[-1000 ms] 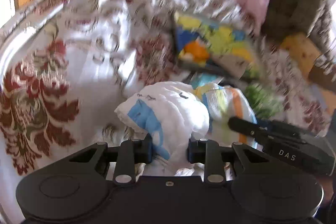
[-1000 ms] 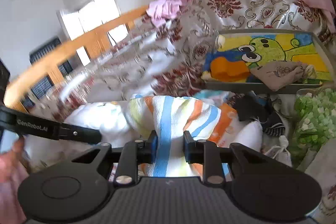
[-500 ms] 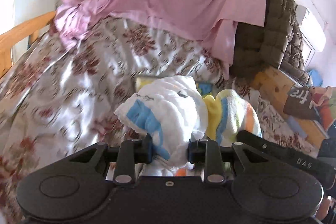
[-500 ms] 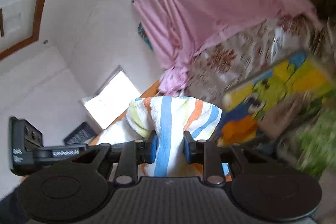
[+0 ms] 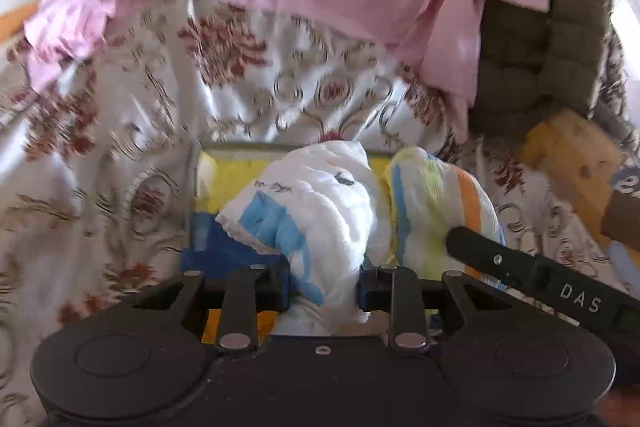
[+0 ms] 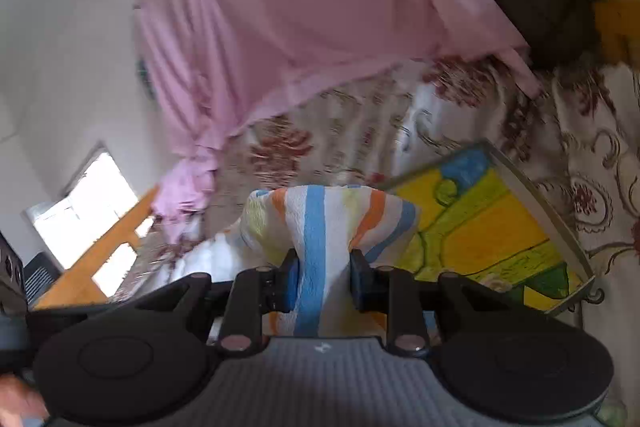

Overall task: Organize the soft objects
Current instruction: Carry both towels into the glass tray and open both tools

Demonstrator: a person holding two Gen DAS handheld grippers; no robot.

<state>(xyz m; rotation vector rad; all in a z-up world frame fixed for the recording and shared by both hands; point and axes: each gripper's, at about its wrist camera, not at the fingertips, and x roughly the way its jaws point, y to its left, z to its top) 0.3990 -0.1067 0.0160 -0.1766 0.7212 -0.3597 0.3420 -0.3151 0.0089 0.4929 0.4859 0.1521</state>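
Left claw (image 5: 323, 285): clamped on the white cloth (image 5: 320, 203), held up in the air.
Right claw (image 6: 325, 279): clamped on the striped cloth (image 6: 320, 219), just beside the white one.
Change: half a second ago both views pointed higher; now they tip down toward the picture tray (image 6: 560, 227) on the bed (image 5: 120, 155).
Meaning: probably carrying both cloths to the tray for release.

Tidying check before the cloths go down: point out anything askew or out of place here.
Nothing is spilled or torn. The left hand-held gripper pinches a bunched white cloth, and the right hand-held gripper a striped cloth, both crumpled, not folded. The colourful tray lies on the bedspread, an unusual spot.
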